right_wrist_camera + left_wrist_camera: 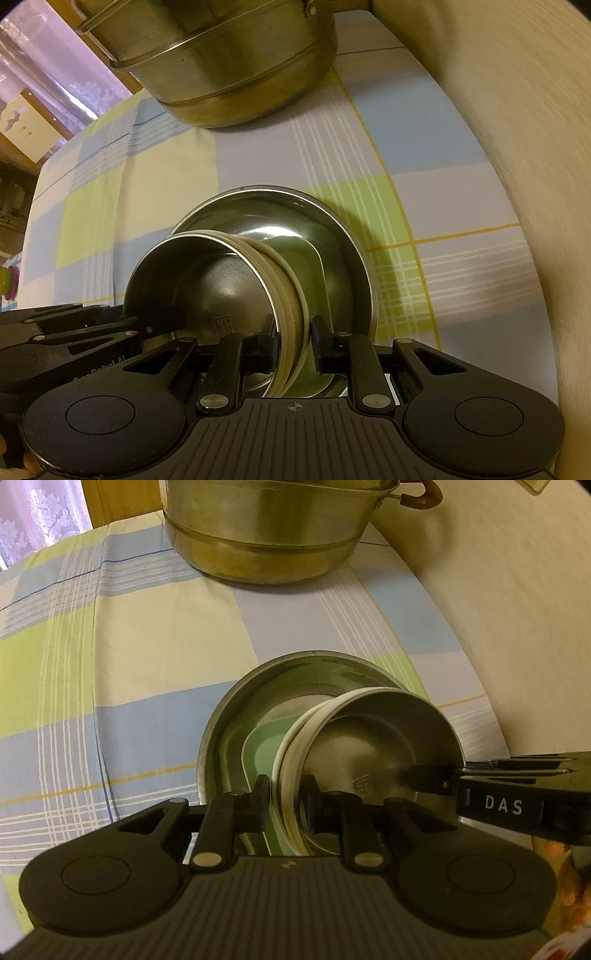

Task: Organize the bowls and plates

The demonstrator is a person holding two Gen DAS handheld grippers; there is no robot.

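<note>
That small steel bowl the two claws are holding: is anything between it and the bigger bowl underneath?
Yes. A pale green plate lies inside the big bowl, under the small bowl, which both the left claw and right claw grip.

The left claw (pixel 286 801) is clamped on the near rim of a steel bowl (pixel 369 746), one finger outside, one inside. This bowl sits nested with cream-rimmed bowls (pixel 291 753) inside a larger steel bowl (pixel 225 720), where a pale green piece (pixel 264 746) also shows. The right claw (pixel 424 779) grips the bowl's right rim. Beyond, a big metal pot (pixel 266 535) stands on the checked cloth (pixel 147 646) covering the bench.
</note>
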